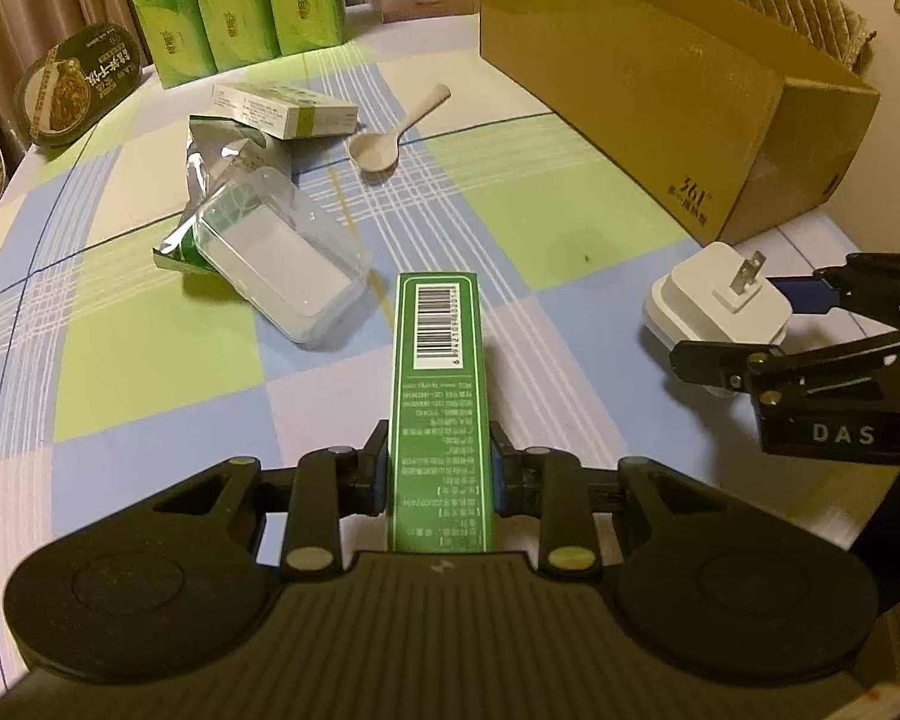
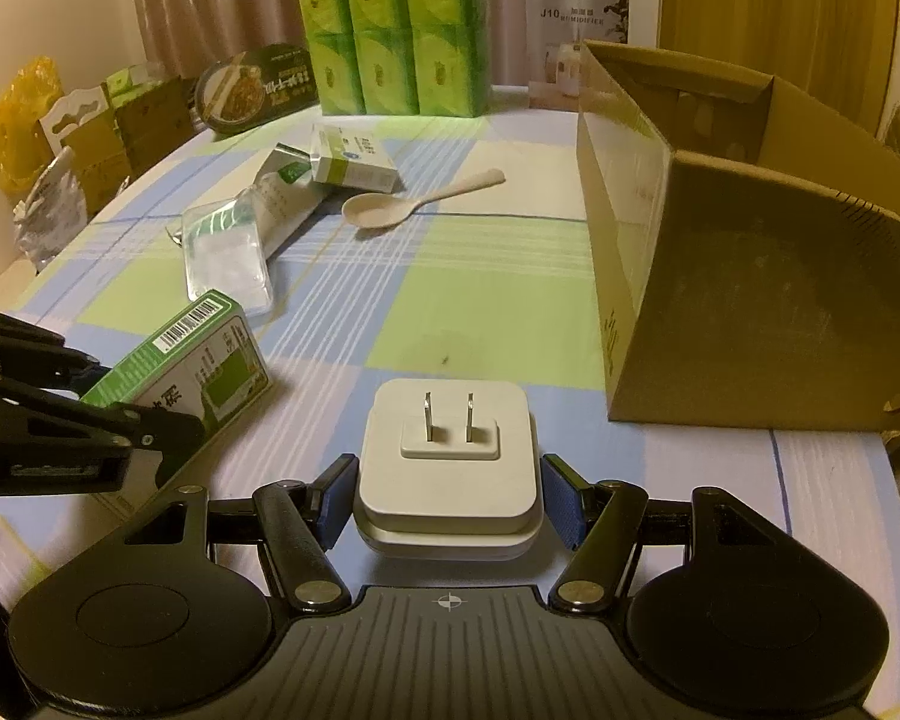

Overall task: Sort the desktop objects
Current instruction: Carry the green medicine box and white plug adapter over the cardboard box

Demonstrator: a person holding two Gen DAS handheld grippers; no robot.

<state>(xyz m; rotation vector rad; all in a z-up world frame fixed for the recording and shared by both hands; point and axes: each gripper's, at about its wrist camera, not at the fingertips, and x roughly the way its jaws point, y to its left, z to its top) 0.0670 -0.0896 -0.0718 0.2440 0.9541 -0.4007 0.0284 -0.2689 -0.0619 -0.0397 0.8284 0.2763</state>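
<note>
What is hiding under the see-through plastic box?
Under the clear plastic box lies a silver and green foil pouch, poking out behind it and at its left. Through the box you see something white. The part of the pouch beneath it is mostly covered.

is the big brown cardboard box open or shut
Open. The big brown cardboard box has no lid across its top, and its inner walls show in the right wrist view.
</note>
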